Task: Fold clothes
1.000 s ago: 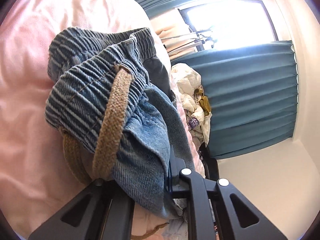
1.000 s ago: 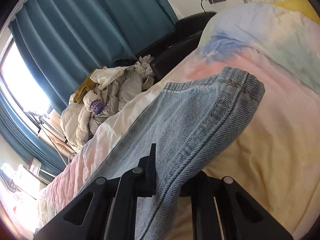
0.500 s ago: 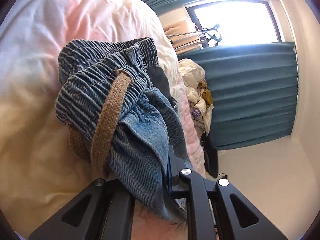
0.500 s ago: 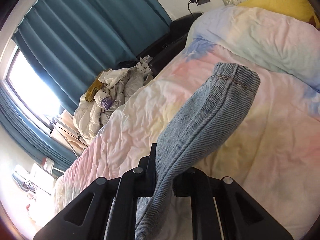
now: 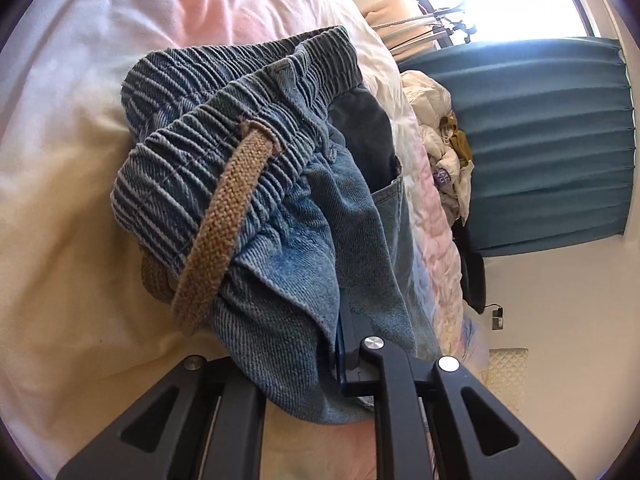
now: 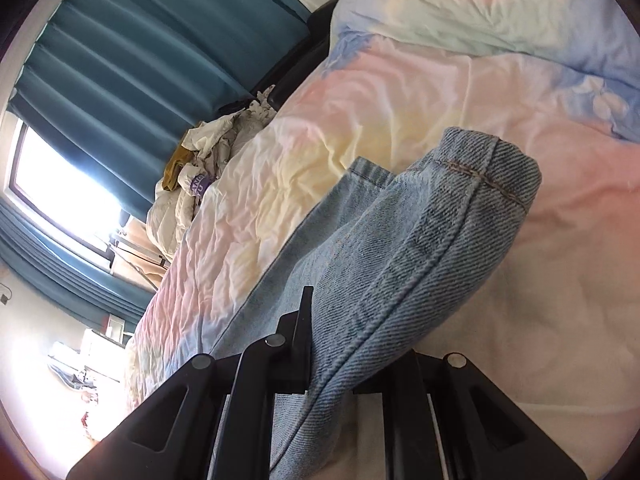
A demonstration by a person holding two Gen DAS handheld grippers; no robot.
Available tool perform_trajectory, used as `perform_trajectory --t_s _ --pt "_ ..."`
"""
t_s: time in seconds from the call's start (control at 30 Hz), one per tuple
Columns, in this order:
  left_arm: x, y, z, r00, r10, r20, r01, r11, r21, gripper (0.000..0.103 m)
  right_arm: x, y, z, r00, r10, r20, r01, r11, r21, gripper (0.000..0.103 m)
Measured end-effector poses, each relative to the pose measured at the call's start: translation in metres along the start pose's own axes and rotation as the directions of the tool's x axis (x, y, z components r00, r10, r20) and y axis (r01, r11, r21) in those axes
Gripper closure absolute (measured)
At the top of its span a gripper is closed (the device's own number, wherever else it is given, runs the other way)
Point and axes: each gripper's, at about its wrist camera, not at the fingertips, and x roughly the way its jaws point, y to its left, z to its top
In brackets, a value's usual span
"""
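While denim hides their tips, the left gripper (image 5: 320, 344), jaws opening, and right gripper (image 6: 340, 344) pinch the jeans (image 5: 248, 184).

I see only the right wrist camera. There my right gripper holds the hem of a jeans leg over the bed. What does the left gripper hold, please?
Observer: The left gripper is shut on the jeans, just below the elastic waistband.
Operator: Does anything hang loose from that waistband?
Observer: Yes, a brown drawstring comes out of the waistband and loops down across the denim.
Operator: Does any other part of the jeans show there?
Observer: A pocket shows to the right of the waistband, with its opening at the top.
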Motion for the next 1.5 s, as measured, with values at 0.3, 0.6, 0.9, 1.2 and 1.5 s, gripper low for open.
perform_trajectory --t_s 0.3,0.6,0.9,1.2,1.5 --pt "-0.012 -0.028 -0.023 0.970 0.243 0.008 -0.243 0.965 0.096 0.063 0.016 -0.058 -0.012 0.993 0.071 -0.091 -0.055 0.984 0.168 0.082" --pt "-0.075 -0.055 -0.075 0.945 0.295 0.137 -0.325 0.883 0.339 0.058 -0.023 -0.067 -0.006 0.992 0.062 -0.109 -0.050 0.993 0.109 0.080" --pt "-0.032 -0.123 -0.108 0.977 0.202 0.064 -0.207 0.851 0.482 0.058 -0.043 -0.076 0.020 0.991 0.106 -0.083 -0.098 0.991 0.092 0.080" --pt "0.067 -0.155 -0.113 0.988 0.151 -0.022 -0.118 0.850 0.513 0.058 -0.041 -0.003 0.049 0.998 -0.009 -0.068 0.000 0.992 -0.126 0.098" --pt "0.095 -0.129 -0.097 0.988 0.149 -0.029 -0.118 0.873 0.473 0.058 -0.016 0.130 0.091 0.999 -0.022 -0.042 0.011 0.967 -0.255 0.100"
